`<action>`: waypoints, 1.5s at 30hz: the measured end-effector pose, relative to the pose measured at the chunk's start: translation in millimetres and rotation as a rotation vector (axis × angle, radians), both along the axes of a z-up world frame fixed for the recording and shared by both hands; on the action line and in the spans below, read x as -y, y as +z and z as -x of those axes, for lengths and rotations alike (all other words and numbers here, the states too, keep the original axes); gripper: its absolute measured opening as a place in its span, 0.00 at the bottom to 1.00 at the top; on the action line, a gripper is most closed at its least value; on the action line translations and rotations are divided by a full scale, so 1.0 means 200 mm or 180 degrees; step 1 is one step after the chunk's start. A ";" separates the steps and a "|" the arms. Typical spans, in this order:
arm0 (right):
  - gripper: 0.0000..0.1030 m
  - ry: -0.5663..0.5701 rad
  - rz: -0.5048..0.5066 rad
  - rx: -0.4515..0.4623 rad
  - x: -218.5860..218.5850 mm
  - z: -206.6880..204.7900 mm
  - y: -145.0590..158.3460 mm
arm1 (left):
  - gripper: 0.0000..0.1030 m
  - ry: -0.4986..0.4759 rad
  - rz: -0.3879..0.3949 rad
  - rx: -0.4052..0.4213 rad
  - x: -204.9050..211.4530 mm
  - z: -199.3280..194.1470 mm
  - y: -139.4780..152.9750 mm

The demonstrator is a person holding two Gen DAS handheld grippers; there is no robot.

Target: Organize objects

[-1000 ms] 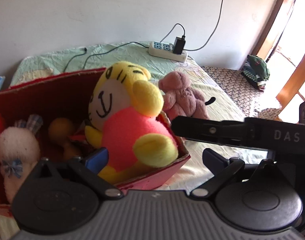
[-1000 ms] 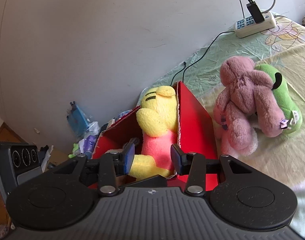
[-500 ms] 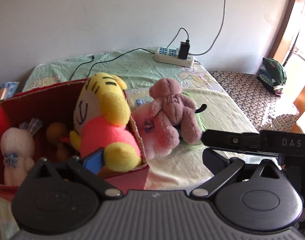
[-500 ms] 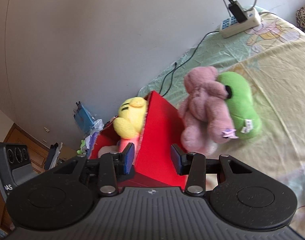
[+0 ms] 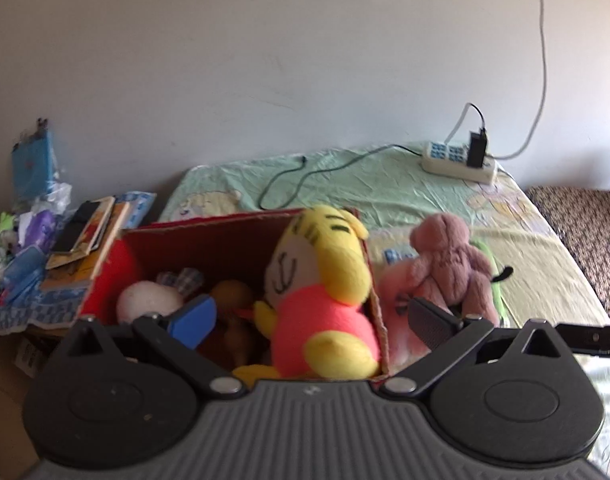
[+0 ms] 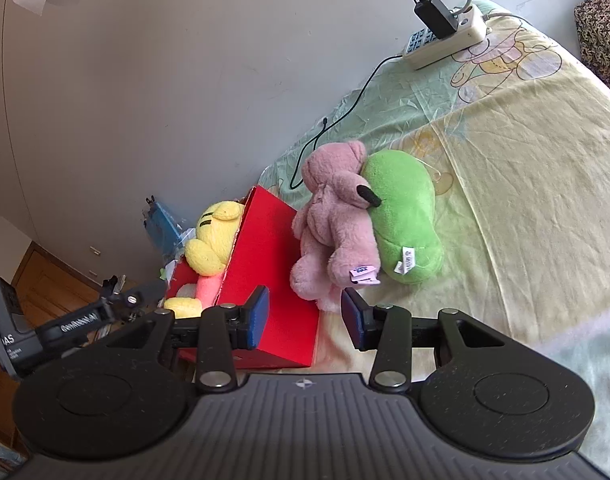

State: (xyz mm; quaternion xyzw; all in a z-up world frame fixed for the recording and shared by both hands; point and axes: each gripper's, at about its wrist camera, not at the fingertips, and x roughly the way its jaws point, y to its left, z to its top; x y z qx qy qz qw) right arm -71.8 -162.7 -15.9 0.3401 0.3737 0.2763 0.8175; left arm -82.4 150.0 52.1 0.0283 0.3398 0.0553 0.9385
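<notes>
A red cardboard box point(image 5: 209, 236) point(image 6: 273, 280) sits on the bed's left side. Inside it a yellow and pink plush point(image 5: 325, 300) point(image 6: 215, 240) leans on the right wall, beside a white bunny plush point(image 5: 149, 298) and a brown toy point(image 5: 229, 292). To the box's right, a mauve teddy bear point(image 5: 449, 268) point(image 6: 337, 224) lies against a green plush point(image 6: 405, 216), with a pale pink plush point(image 5: 397, 300) under it. My left gripper point(image 5: 311, 320) hangs open above the box's near edge. Open and holding nothing, my right gripper point(image 6: 305, 318) hovers just short of the teddy's feet.
A white power strip point(image 5: 459, 162) point(image 6: 445, 40) with a black charger and a black cable point(image 5: 305, 176) lies at the bed's far end by the wall. Books and clutter point(image 5: 81, 232) sit on a low surface left of the bed. A patterned seat point(image 5: 577, 232) stands at the right.
Both grippers have pulled back from the box, so more of the bed shows. The left view swung left over the box; the right view now faces the teddy and green plush. The yellow plush stays in the box.
</notes>
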 end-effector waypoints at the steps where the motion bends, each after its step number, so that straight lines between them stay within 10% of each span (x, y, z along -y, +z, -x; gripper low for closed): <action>1: 0.43 0.0017 -0.0013 -0.0001 0.01 -0.01 0.00 | 0.99 0.0050 0.0008 0.0037 -0.01 0.01 0.03; 8: 0.43 0.0129 -0.0081 -0.0107 0.07 -0.06 -0.07 | 0.99 -0.0021 0.0251 0.0223 0.05 0.13 0.15; 25: 0.43 0.0063 -0.0204 -0.0314 0.17 -0.14 -0.15 | 0.99 -0.0976 0.0415 -0.0385 0.56 -0.07 -0.18; 45: 0.42 0.0551 -0.0243 -0.0487 -0.03 -0.55 -0.21 | 0.94 -0.0893 0.0407 -0.0557 0.55 -0.38 -0.42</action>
